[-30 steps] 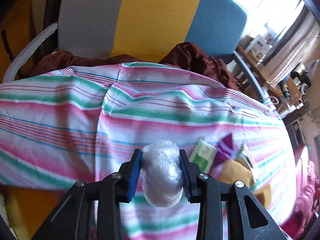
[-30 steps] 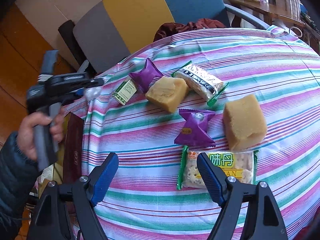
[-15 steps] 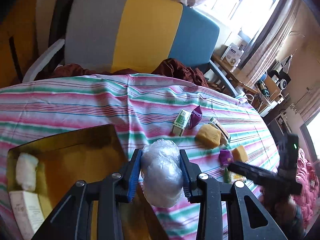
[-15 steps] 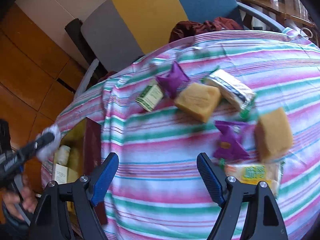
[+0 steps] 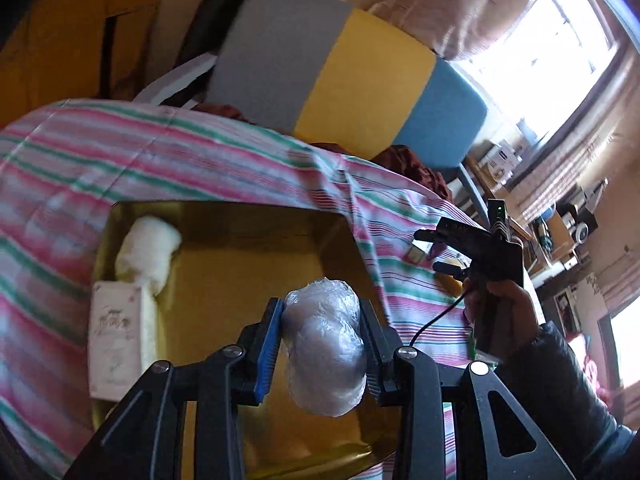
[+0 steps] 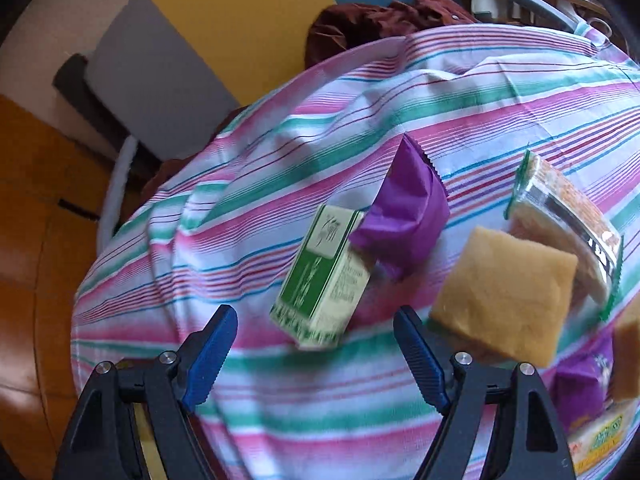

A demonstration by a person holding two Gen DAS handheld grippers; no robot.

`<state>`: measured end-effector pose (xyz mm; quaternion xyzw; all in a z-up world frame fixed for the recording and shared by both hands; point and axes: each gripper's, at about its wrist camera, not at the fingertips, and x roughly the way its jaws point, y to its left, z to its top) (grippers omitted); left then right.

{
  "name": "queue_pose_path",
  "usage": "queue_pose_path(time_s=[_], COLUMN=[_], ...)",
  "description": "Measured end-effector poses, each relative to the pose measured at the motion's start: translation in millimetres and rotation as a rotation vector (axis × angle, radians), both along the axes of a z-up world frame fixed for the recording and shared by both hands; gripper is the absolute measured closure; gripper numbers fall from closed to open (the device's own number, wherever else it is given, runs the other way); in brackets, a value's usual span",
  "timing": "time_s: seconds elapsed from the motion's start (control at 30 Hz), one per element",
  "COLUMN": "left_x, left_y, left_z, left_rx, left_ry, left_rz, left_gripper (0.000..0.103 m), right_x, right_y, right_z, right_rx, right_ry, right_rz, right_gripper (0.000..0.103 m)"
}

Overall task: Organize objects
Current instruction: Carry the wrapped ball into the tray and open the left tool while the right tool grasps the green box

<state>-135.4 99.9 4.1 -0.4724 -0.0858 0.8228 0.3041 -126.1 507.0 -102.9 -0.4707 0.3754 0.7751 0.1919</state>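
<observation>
1. The left tool [image 5: 322,354] pinched a clear plastic-wrapped, lumpy grey-white bundle [image 5: 325,346] between its blue pads, above the open gold-lined cardboard box [image 5: 256,256].
2. That box sat low against the striped pink, green and white cloth [image 5: 168,160] covering the tabletop, and already held a white wrapped roll [image 5: 146,250] and a flat white packet [image 5: 114,326] along its left wall.
3. The right tool [image 6: 316,346] stood spread and held nothing; its jaws had just been closing slightly, with the small green-and-white carton [image 6: 320,276] lying beyond them, not yet between the pads.
4. Risk at the box: the film wrapping looked slippery and soft, so a release from this height could probably let the bundle bounce or roll against the roll and packet.
5. Risk at the cloth: the carton touched the purple foil pouch [image 6: 404,220], and a tan spongy block [image 6: 502,300] lay just beside it. A closing grip approached off-centre might catch the pouch too, or push the carton away.
6. The loose, wrinkled cloth could also bunch under the pads.
</observation>
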Motion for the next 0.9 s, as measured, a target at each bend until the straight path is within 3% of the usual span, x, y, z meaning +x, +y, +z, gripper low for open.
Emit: queue_pose_path(time_s=[0.1,0.13,0.17,0.4,0.67,0.9], left_x=[0,1,1,5,11,1], left_y=[-22,-28,-33,-62,-89,-63], left_z=[-5,-6,-6,-14,-25,-21], left_rx=[0.005,0.008,0.010,0.012,-0.001,-0.051], left_ry=[-0.015,-0.020,-0.021,-0.032,-0.071,-0.036], left_rz=[0.048,0.064,0.076,0.157,0.226,0.181], left_gripper=[0.066,0.066,0.066,0.066,0.066,0.066], right_x=[-9,-10,-9,26,109,144], right_y=[3,2,1,-33,-80,-91], right_z=[-8,-6,-4,10,10,0], right_rx=[0.037,0.065,0.061,0.118,0.187,0.204], right_ry=[-0.027,-0.030,-0.024,-0.015,-0.056,-0.021], right_rz=[0.004,0.020,0.035,0.228,0.428,0.458], right_gripper=[0.044,0.059,0.068,0.070,0.070,0.071])
